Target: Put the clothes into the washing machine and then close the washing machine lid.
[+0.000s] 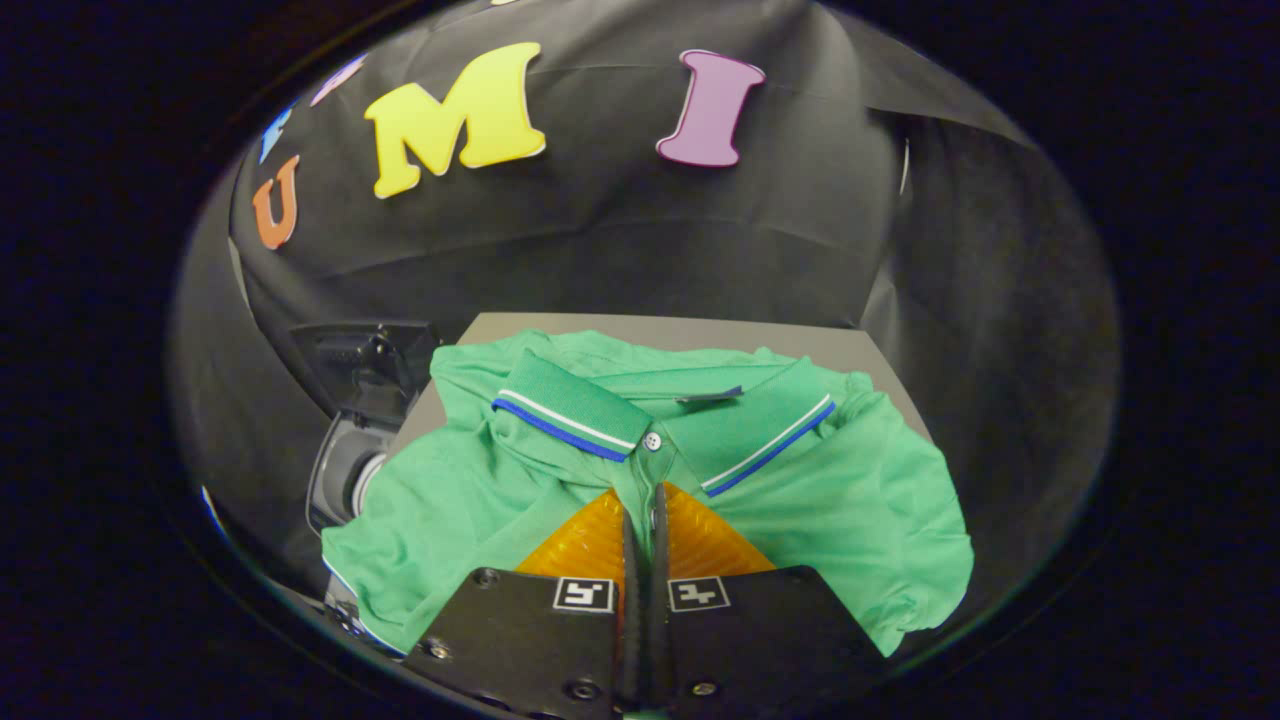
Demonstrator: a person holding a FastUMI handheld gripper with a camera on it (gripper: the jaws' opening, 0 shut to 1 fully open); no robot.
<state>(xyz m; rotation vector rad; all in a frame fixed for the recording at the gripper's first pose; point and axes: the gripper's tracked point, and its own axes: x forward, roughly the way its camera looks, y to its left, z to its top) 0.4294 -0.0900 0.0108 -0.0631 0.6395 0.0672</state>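
Hand-held gripper (645, 520) sits low and near, its two orange ribbed fingers (590, 545) drawn almost together with a strip of green fabric, the button placket of the polo shirt (480, 490), pinched in the narrow gap between them; both pads appear to press on the cloth, so I judge it clamped on the shirt.

Far left, the washing machine (345, 470) shows as a dark body with a pale rounded opening, and its lid (365, 365), a dark hard panel, stands tilted up and open behind it. The shirt's left sleeve droops off the grey surface (850, 345) toward that opening.

Across the middle the shirt lies spread on the surface, a soft, thin, matte knit that wrinkles easily. Its collar (565, 415) is stiffer and ribbed, edged with white and blue stripes, with a small pale button (652, 440) just beyond the fingertips. On the right the other sleeve bunches in loose folds near the surface edge.

The risks, as I judge them: the grip holds only a thin fold, so the slick knit could slide out when lifted. The wide, limp shirt could also drape over the machine's rim, leaving a sleeve hanging out where the lid would trap it. Trailing cloth might snag the surface edge during the move left.
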